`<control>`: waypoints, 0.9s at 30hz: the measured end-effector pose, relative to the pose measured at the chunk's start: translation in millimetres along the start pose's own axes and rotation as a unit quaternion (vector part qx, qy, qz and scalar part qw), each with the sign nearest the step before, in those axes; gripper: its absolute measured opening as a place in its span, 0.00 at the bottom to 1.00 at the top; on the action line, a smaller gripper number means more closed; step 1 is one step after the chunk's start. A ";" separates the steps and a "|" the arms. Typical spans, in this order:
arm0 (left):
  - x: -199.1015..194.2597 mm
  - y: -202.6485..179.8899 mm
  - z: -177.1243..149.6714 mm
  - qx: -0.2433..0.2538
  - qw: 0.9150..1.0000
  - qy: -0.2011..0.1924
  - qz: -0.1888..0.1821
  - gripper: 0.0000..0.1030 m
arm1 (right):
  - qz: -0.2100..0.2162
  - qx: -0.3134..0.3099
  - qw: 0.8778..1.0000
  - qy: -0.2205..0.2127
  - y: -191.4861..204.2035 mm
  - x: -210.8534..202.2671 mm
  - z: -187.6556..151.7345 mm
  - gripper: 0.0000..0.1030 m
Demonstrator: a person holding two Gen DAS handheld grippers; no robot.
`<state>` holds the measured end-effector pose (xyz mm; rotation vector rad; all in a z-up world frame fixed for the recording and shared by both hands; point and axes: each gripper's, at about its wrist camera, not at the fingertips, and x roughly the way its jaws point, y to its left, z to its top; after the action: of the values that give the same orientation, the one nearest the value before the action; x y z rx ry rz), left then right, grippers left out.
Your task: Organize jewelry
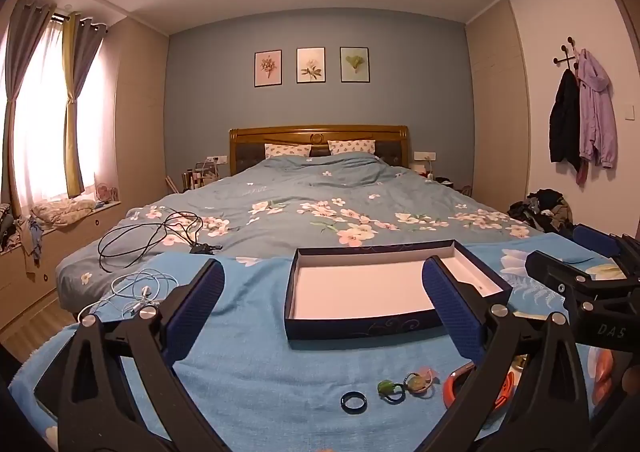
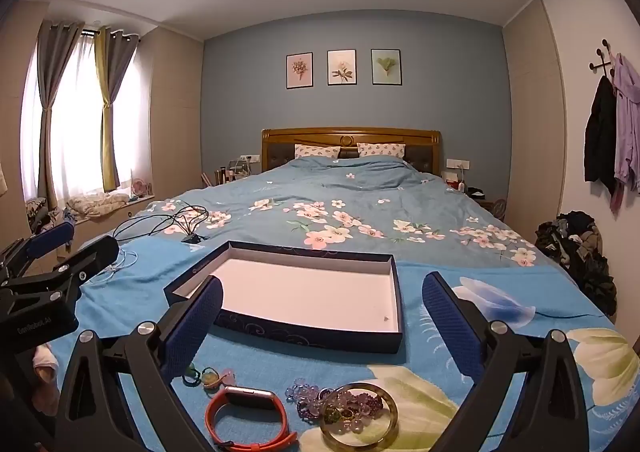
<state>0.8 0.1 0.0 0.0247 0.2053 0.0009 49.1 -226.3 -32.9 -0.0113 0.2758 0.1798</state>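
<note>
A shallow dark blue box with a white inside lies open on the blue cloth at the foot of the bed. In front of it, jewelry lies in a row: a dark ring, a green ring, a pale pink-green piece, an orange-strapped watch, purple beads and a yellowish bangle. My left gripper hovers open above the rings. My right gripper hovers open above the watch and bangle. Neither holds anything.
The bed's floral duvet stretches behind the box. Black cables and a white cord lie on the left. A clothes pile sits at the right. A window bench runs along the left wall.
</note>
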 end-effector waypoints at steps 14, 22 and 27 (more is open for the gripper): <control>-0.5 -5.4 0.1 0.008 1.000 -0.013 0.000 0.94 | 0.000 0.005 1.000 -0.007 -4.6 -1.3 0.8 0.94; -1.1 -4.3 0.4 0.005 1.000 -0.015 -0.002 0.94 | 0.002 0.005 1.000 -0.007 -5.8 -0.7 3.1 0.94; -1.7 -3.1 1.7 0.003 1.000 -0.016 -0.004 0.94 | 0.003 0.004 1.000 -0.009 -4.5 0.8 3.2 0.94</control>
<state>-0.5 -3.1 1.9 0.0294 0.1740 -0.0072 51.6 -230.4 -30.1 -0.0015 0.2593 0.1838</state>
